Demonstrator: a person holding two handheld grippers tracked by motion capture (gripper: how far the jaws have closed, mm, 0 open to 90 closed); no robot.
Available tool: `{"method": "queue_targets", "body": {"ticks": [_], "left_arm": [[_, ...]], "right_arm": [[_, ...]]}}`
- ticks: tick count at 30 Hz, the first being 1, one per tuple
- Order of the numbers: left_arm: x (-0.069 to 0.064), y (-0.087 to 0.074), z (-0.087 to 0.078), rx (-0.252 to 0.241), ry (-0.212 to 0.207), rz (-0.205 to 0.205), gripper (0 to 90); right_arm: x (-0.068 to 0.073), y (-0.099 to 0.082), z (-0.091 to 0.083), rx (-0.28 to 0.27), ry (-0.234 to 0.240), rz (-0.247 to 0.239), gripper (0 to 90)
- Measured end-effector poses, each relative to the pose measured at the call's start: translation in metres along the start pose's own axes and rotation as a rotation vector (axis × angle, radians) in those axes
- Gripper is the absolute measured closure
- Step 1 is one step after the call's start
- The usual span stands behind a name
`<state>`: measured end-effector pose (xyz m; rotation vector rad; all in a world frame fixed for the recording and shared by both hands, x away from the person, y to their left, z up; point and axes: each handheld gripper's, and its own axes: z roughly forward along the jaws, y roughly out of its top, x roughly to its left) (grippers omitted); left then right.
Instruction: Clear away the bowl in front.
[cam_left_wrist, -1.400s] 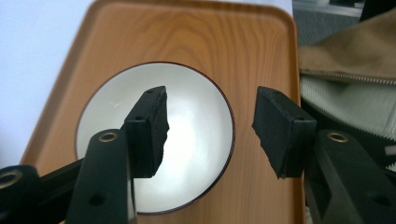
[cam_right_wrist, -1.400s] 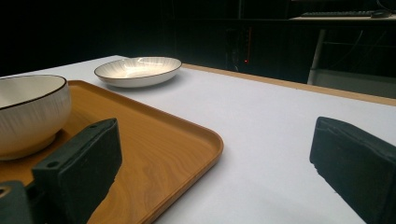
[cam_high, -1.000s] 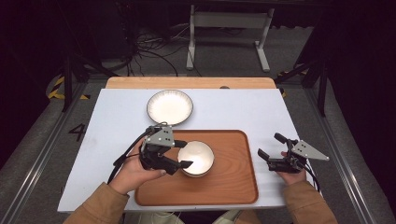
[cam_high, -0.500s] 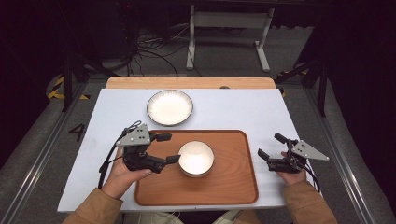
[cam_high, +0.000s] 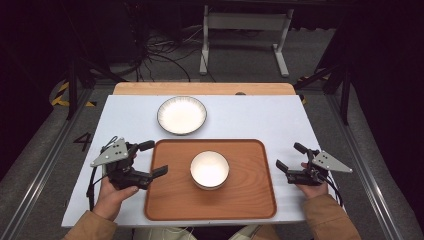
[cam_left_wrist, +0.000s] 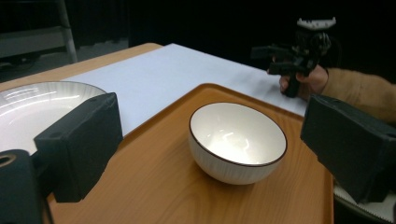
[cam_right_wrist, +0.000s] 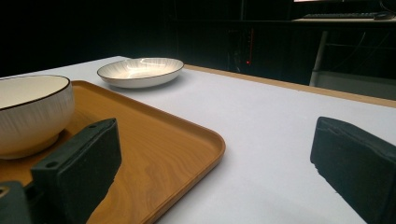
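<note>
A white bowl (cam_high: 209, 169) with a dark rim stands upright in the middle of a wooden tray (cam_high: 170, 200). My left gripper (cam_high: 156, 158) hovers at the tray's left edge, a short way left of the bowl. Its jaws have just been opening and stand wide with nothing between them. In the left gripper view the bowl (cam_left_wrist: 238, 140) sits free ahead of the two black pads (cam_left_wrist: 79, 144). My right gripper (cam_high: 288, 156) rests open on the table just right of the tray, holding nothing. The right gripper view has the bowl (cam_right_wrist: 32, 112) at its left.
A white striped plate (cam_high: 182, 114) lies on the white table cover (cam_high: 260, 117) behind the tray. A bare wooden strip (cam_high: 200, 88) runs along the far edge. A metal stand (cam_high: 243, 22) and cables are on the dark floor beyond.
My left gripper has drawn back to the left from the bowl's rim and its jaws stand wider. The bowl stays on the tray. The right gripper has not moved.
</note>
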<state>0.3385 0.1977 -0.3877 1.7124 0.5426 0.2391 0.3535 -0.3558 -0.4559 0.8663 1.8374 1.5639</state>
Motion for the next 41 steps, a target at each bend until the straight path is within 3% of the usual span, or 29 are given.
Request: {"method": "queue_targets", "body": {"ticks": [4, 8, 17, 19, 21, 24, 27, 33, 41], "left_arm": [[0.01, -0.019, -0.018, -0.031, 0.082, -0.054, 2.8], [0.015, -0.032, -0.032, -0.073, 0.107, -0.071, 2.3], [0.026, -0.051, -0.04, -0.097, 0.163, -0.118, 3.4], [0.029, -0.057, -0.04, -0.091, 0.174, -0.145, 3.3], [0.031, -0.065, -0.037, -0.093, 0.239, -0.122, 2.4], [0.034, -0.07, -0.036, -0.096, 0.267, -0.135, 2.5], [0.033, -0.078, -0.032, -0.095, 0.327, -0.077, 1.7], [0.034, -0.087, -0.027, -0.078, 0.357, -0.069, 0.4], [0.033, -0.087, -0.026, -0.067, 0.345, -0.044, 0.4]], "right_arm": [[0.0, 0.0, 0.0, -0.001, -0.001, 0.001, 2.4], [0.0, 0.0, 0.0, -0.001, 0.0, 0.001, 2.4], [0.0, 0.0, 0.0, -0.003, 0.005, 0.005, 2.3], [0.0, 0.0, 0.0, -0.004, 0.005, 0.005, 2.3], [0.0, 0.0, 0.0, -0.004, 0.007, 0.007, 2.3], [0.0, 0.0, 0.0, -0.004, 0.007, 0.007, 2.3], [0.0, 0.0, 0.0, -0.003, 0.008, 0.008, 2.3], [0.0, 0.0, 0.0, -0.004, 0.011, 0.009, 2.3], [0.0, 0.0, 0.0, -0.005, 0.013, 0.007, 2.3]]}}
